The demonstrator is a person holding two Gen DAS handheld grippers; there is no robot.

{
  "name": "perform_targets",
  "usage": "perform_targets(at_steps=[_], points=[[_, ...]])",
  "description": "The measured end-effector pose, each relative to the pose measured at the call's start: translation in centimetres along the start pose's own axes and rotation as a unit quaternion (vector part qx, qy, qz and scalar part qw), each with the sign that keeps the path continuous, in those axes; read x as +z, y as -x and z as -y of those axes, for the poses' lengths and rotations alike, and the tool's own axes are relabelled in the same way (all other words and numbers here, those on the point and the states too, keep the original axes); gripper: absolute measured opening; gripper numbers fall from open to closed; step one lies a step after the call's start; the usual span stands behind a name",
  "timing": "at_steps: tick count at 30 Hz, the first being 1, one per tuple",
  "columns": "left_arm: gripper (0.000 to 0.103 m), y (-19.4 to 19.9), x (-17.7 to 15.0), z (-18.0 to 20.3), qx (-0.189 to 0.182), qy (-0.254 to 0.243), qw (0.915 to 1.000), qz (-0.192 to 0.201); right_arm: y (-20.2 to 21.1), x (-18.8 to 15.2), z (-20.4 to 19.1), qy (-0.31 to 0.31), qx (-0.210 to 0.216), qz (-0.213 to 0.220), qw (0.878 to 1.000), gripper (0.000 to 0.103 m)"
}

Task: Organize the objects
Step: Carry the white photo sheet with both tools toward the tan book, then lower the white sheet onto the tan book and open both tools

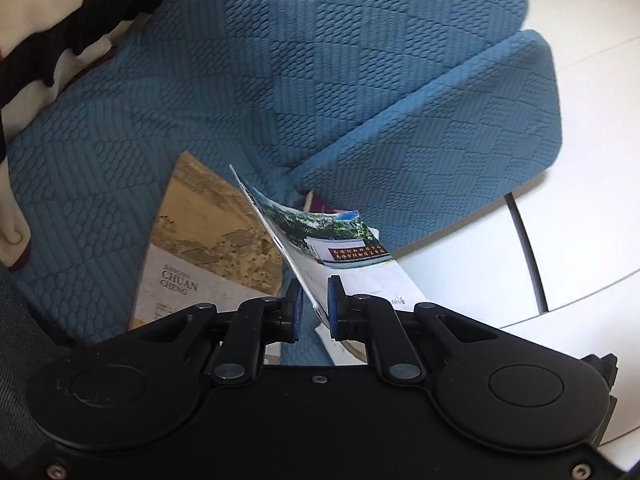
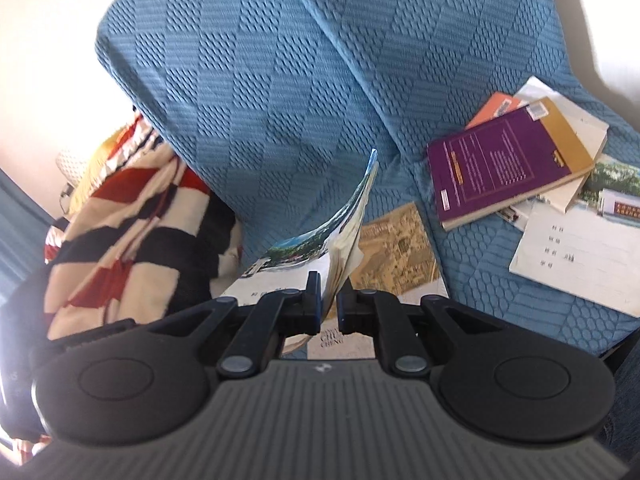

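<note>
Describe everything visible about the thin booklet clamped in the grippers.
The thin booklet is a soft, glossy paper notebook: a photo band of trees, sky and a white building above a plain white cover area. It stands on edge, curved and bending. The left gripper and right gripper each pinch its lower edge. It hangs just above a tan-covered book lying on the blue sofa cushion.

A striped blanket (image 2: 120, 232) lies bunched on the blue quilted sofa cover (image 2: 260, 100), near white floor tiles (image 1: 580, 240).
</note>
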State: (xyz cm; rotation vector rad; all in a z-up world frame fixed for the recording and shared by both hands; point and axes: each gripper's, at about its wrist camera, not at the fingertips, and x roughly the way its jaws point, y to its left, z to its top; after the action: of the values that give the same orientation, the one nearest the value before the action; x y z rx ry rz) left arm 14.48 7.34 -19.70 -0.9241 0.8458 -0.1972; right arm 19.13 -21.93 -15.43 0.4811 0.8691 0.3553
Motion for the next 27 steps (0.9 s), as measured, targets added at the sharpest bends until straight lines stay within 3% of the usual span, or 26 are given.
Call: perform_targets(at_steps=[15, 27], points=[[0.010, -4.1, 0.2, -4.5, 0.048, 0.017, 0.9983, -0.028, -5.1, -3.7, 0.1, 0.027, -0.056, -0.027, 0.998, 0.011], [0.010, -6.2, -1.2, -6.4, 0.121, 0.021, 0.9910, -0.052, -7.1, -5.9, 1.2, 0.036, -0.075, -0.057, 0.995, 0.011]])
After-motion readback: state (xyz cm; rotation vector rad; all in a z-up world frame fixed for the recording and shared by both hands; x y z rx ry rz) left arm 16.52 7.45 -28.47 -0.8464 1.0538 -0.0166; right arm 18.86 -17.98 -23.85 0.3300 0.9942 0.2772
